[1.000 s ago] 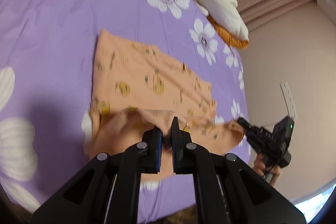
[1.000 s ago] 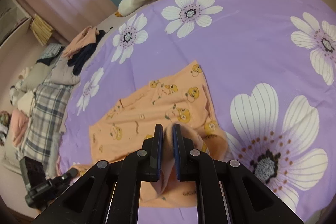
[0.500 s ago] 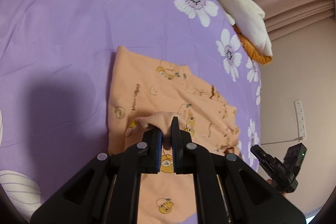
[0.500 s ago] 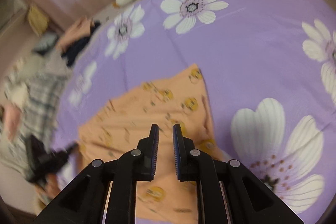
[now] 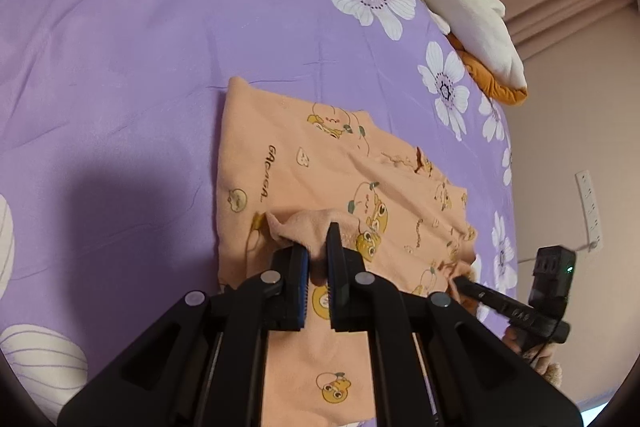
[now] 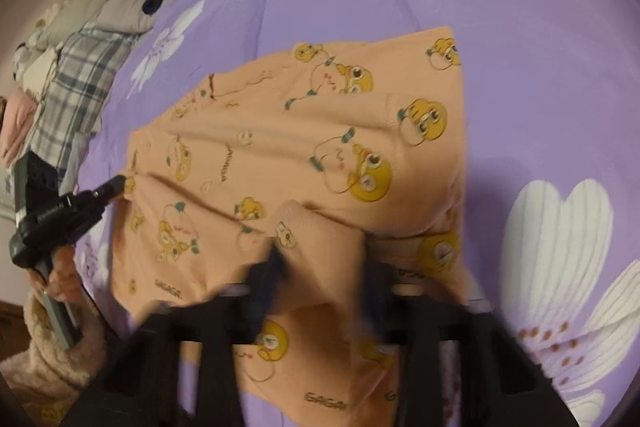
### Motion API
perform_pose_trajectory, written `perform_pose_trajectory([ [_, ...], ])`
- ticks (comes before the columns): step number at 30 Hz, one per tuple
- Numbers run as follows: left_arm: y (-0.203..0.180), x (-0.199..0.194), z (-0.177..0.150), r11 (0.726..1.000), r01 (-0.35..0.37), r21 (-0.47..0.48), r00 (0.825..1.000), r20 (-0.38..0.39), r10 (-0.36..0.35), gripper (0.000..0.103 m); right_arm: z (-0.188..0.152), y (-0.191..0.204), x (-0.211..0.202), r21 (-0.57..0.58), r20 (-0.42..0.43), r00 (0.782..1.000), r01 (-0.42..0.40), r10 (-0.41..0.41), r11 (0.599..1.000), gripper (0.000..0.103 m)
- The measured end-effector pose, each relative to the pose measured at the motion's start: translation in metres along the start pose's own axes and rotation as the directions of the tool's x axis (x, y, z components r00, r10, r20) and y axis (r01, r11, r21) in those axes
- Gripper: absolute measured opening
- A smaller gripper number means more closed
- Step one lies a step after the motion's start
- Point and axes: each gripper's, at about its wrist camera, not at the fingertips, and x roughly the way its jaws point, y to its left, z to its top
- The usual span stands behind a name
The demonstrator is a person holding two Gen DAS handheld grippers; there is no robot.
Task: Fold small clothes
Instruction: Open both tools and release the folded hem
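Left gripper (image 5: 316, 259) has its fingers pinched tight on a fold of the peach garment (image 5: 320, 163) lying on the purple bed (image 5: 120, 67); right gripper (image 6: 324, 267) fingers are opening, loose fabric bunched between them; print reads "GAGAGA"

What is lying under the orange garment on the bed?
Under the orange garment lies the purple flowered sheet, which shows on all sides of it. The part of the sheet directly beneath the cloth is covered, so anything there cannot be seen.

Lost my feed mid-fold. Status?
Left claw shut on orange garment. Right claw opening, fabric between its fingers. Nothing in the way.
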Motion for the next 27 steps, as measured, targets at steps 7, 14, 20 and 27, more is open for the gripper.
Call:
perform_pose_trajectory([
  [7,-0.01,-0.025,0.016,0.999,0.042,0.009,0.996,0.074,-0.042,0.006,0.014,0.005,-0.061,0.032,0.226,0.965,-0.145,0.134,0.989,0.015],
  [14,-0.011,-0.006,0.057,1.0,-0.005,0.01,0.995,0.103,0.004,0.006,0.067,-0.011,-0.052,0.078,0.316,0.945,-0.111,0.082,0.991,0.014],
  [20,0.005,0.036,0.09,0.997,0.01,-0.071,1.0,0.022,-0.008,0.007,0.086,-0.033,0.006,0.207,0.215,0.971,0.059,-0.104,0.976,0.014],
  [27,0.006,0.069,0.099,0.994,-0.108,-0.016,0.993,-0.042,0.108,0.009,0.09,-0.041,0.012,0.225,0.216,0.96,0.126,-0.176,0.966,0.023],
])
